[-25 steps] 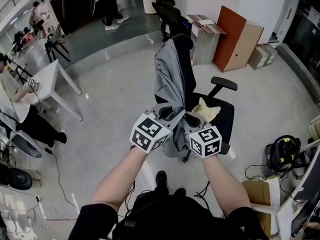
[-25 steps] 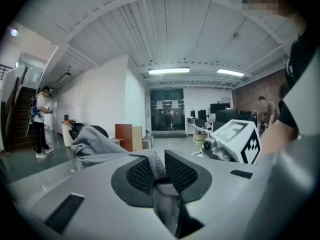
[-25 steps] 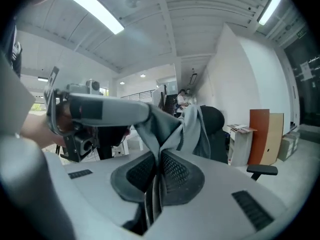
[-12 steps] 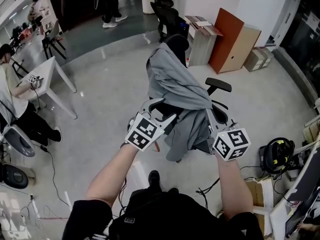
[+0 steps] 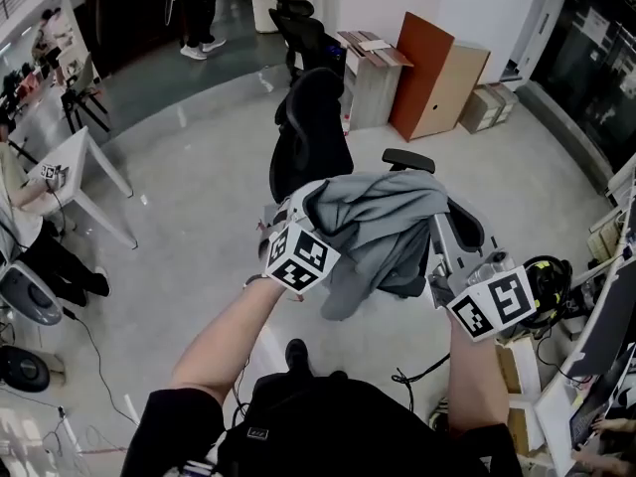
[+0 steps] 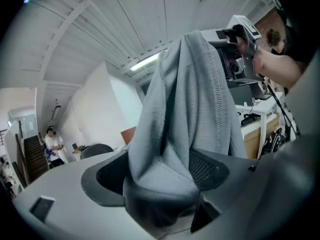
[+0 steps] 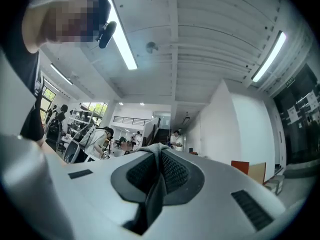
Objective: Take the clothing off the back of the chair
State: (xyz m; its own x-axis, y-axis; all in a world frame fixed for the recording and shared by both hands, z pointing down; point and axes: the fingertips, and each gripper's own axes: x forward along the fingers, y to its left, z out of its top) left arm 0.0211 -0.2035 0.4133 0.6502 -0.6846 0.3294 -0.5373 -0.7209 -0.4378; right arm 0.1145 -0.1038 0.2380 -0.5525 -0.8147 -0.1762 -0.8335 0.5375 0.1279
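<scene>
- The grey garment (image 5: pixel 383 222) hung bunched between the two grippers, in front of the black chair (image 5: pixel 310 132) and apparently clear of its backrest.
- The left gripper (image 5: pixel 296 207) was opening its jaws wide, with cloth draped loosely between them.
- The right gripper (image 5: pixel 437 232) was pressed together, pinching a thin fold of the garment.

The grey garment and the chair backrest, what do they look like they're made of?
The grey garment looks like soft knitted fabric, maybe cotton jersey: matte, fine ribbing, a stitched seam, loose folds. The chair backrest looks black and matte, likely mesh or fabric; too distant to say which.
</scene>
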